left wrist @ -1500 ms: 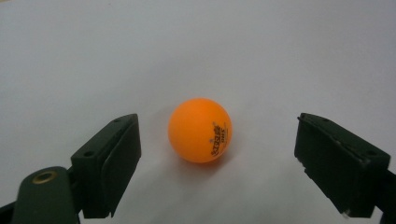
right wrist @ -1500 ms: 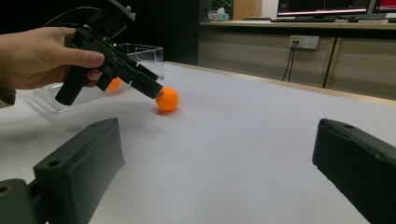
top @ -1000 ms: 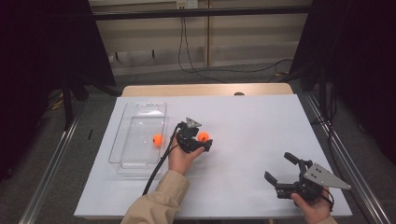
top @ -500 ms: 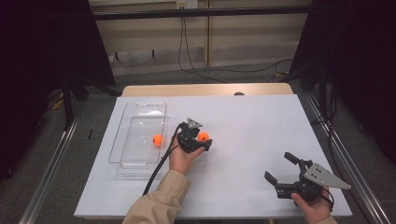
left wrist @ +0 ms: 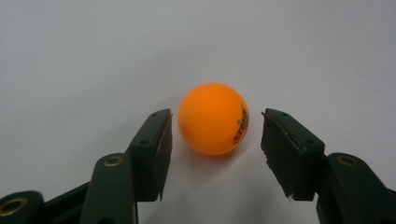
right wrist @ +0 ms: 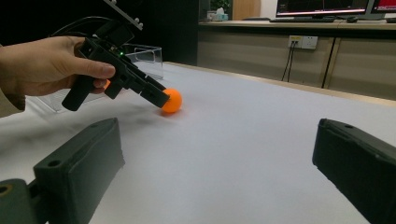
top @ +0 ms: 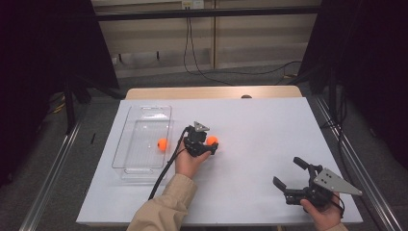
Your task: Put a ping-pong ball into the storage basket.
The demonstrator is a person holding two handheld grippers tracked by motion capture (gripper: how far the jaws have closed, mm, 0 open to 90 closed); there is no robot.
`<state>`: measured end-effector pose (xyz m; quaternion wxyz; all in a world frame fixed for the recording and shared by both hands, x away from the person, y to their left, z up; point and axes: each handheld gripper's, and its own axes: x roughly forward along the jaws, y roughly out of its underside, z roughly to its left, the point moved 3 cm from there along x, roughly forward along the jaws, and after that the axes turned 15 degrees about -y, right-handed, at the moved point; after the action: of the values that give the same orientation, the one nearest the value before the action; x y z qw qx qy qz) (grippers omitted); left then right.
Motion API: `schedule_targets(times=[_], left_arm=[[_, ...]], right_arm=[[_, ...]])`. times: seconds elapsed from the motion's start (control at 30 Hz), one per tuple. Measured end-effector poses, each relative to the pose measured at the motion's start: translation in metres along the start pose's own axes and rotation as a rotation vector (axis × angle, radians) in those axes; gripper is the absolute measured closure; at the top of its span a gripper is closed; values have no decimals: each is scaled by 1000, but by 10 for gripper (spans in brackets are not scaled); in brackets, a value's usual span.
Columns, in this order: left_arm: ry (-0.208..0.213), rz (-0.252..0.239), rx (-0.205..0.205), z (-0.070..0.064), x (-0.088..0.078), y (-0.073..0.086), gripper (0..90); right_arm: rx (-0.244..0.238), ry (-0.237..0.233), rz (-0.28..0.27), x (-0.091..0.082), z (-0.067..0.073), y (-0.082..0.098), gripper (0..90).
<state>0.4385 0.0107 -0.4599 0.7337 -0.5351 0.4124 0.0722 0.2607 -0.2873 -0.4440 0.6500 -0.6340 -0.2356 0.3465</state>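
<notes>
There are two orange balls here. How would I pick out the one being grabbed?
Start at the white table, then the clear plastic tray on its left side. Beside the tray, the left gripper straddles an orange ball on the bare tabletop; the other orange ball lies inside the tray.

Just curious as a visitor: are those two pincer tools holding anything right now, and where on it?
Nothing yet. The left gripper has been closing around the orange ball, pads not touching. The right gripper is open.
</notes>
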Motion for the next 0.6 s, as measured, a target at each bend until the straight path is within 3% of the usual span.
schedule_targets(times=[0.6], left_arm=[[11, -5, 7, -2, 0, -5, 451]], right_arm=[[3, 6, -3, -1, -1, 0, 12]])
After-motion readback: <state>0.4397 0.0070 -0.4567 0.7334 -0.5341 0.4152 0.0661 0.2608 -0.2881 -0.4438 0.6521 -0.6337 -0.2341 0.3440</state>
